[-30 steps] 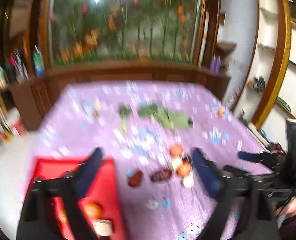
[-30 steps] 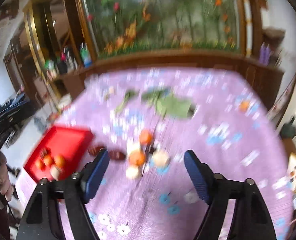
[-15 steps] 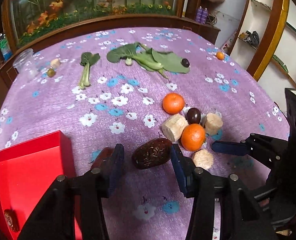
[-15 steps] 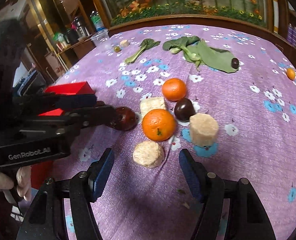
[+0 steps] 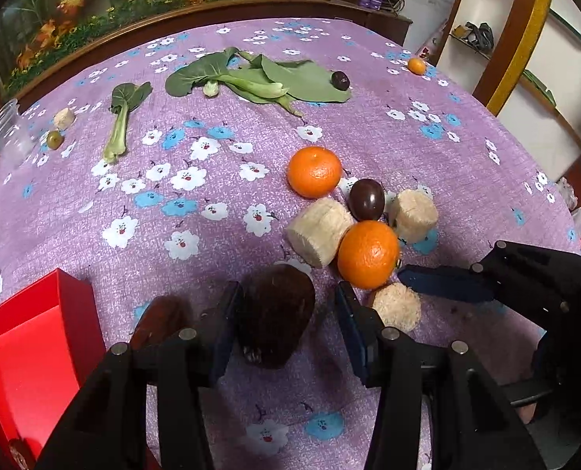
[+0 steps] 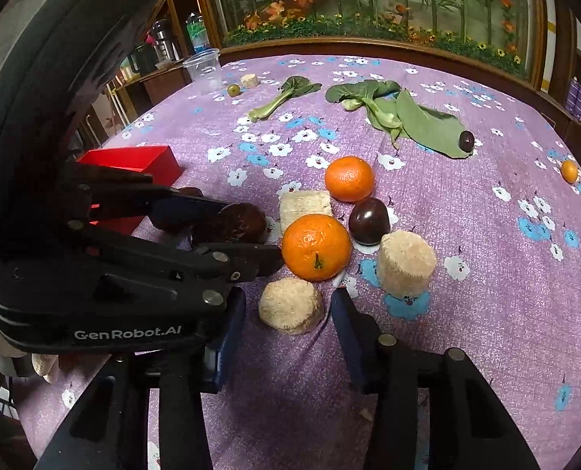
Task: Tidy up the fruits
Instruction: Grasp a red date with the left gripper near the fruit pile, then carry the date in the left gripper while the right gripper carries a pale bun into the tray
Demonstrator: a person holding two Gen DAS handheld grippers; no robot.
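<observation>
Your left gripper [image 5: 286,325] is closing around a dark brown wrinkled fruit [image 5: 276,315] that lies on the purple flowered cloth [image 5: 196,211]; its left pad looks to touch the fruit, while a gap shows at the right pad, so the pinch is not yet made. Your right gripper [image 6: 288,329] is also closing, with a pale fibrous chunk [image 6: 290,310] between its pads and a gap on both sides. The red tray [image 5: 28,356] sits just left of the left gripper, and a second brown fruit [image 5: 161,319] lies between the tray and the gripper. Treat the wrinkled fruit as light and probably soft: take it across its middle and close only until it stops yielding. The chunk looks light, dry and rough, so it should not slip; grip its curved sides, not its flat ends. The 2 oranges [image 5: 368,254] [image 5: 314,171] will roll when nudged, and the nearer one lies just beside the chunk and your left gripper's right finger. The dark plum [image 5: 366,199] looks smooth and may slide under the pads.
</observation>
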